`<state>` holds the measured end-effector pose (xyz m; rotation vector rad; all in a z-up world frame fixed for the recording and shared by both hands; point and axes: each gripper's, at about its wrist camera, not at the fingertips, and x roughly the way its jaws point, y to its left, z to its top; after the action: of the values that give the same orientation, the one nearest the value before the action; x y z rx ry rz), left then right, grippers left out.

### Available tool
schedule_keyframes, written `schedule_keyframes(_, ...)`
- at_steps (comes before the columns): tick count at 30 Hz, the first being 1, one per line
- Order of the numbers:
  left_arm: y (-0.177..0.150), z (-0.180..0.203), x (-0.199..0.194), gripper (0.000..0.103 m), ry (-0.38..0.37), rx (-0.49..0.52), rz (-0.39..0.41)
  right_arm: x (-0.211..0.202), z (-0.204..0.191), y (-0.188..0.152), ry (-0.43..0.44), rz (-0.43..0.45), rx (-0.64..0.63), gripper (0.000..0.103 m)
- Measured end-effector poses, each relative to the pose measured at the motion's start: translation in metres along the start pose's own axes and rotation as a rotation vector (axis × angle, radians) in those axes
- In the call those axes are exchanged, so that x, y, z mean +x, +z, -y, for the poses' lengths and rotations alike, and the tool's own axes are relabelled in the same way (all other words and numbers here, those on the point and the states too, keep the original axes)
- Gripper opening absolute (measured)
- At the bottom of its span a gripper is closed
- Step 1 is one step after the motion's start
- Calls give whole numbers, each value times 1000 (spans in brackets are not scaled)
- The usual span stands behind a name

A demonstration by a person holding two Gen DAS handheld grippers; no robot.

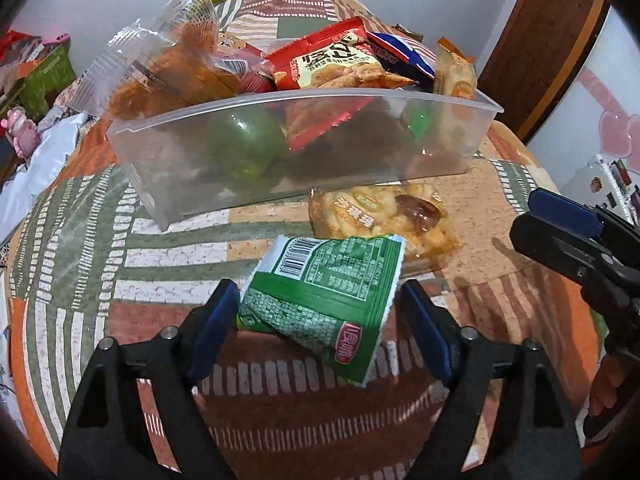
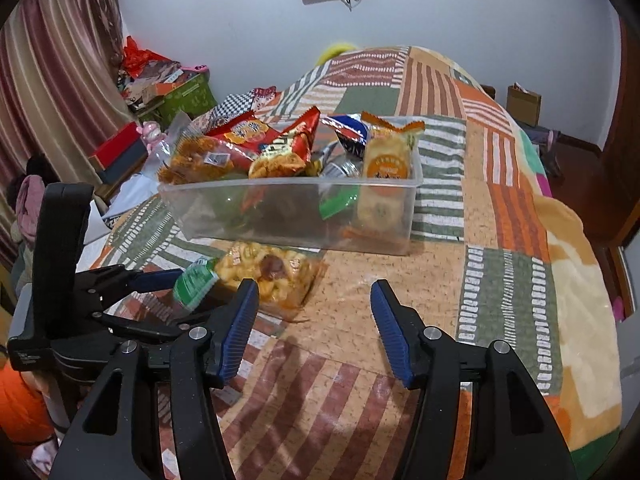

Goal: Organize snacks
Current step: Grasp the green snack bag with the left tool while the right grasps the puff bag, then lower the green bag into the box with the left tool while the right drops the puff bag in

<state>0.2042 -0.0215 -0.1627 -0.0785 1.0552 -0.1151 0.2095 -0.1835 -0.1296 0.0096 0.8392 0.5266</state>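
Observation:
A green snack packet (image 1: 324,300) lies on the patterned bedspread between the fingers of my left gripper (image 1: 320,312), which is open around it; the left pad touches its edge. The packet also shows in the right wrist view (image 2: 196,286). Just beyond it lies a clear bag of yellow puffed snacks (image 1: 384,216), also in the right wrist view (image 2: 272,276). Behind stands a clear plastic bin (image 1: 280,152) filled with several snack bags, also in the right wrist view (image 2: 288,216). My right gripper (image 2: 314,328) is open and empty above the bedspread, to the right of the left one.
The bedspread (image 2: 500,200) has green, orange and brown patches and falls away at the right. Boxes and clutter (image 2: 168,88) stand at the far left by a curtain. A paper bag (image 2: 524,104) sits on the floor at the far right.

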Motion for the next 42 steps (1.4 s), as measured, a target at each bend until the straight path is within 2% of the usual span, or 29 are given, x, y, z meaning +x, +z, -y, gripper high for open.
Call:
schedule_keyframes(3, 0, -2, 0, 59, 19, 12, 25, 7, -2, 0, 14, -16, 3, 55)
schedule_keyframes(8, 0, -18, -4, 40, -3, -13, 39, 21, -15, 3, 26, -49, -16, 55)
schedule_keyframes(11, -1, -28, -8, 34, -16, -39, 51, 29, -23, 5, 35, -62, -28, 57)
schedule_keyframes(13, 0, -36, -12, 31, -19, -58, 63, 33, -28, 6, 40, -64, -33, 66)
schedule_keyframes(15, 0, -40, -16, 27, -14, -65, 76, 37, -34, 8, 40, -66, -48, 69)
schedule_keyframes(21, -2, -58, -26, 26, -17, -92, 96, 57, -45, 14, 29, -111, -82, 72)
schedule_keyframes(25, -4, -66, -28, 26, -17, -108, 107, 65, -48, 17, 15, -120, -89, 82)
schedule_keyframes(32, -2, -67, -26, 26, -25, -106, 116, 76, -53, 20, -19, -147, -112, 89)
schedule_keyframes(39, -1, -65, -26, 26, -27, -99, 122, 86, -43, 21, 4, -179, -68, 92)
schedule_keyframes(42, -1, -64, -29, 26, -24, -100, 131, 84, -42, 19, 17, -177, -59, 88)
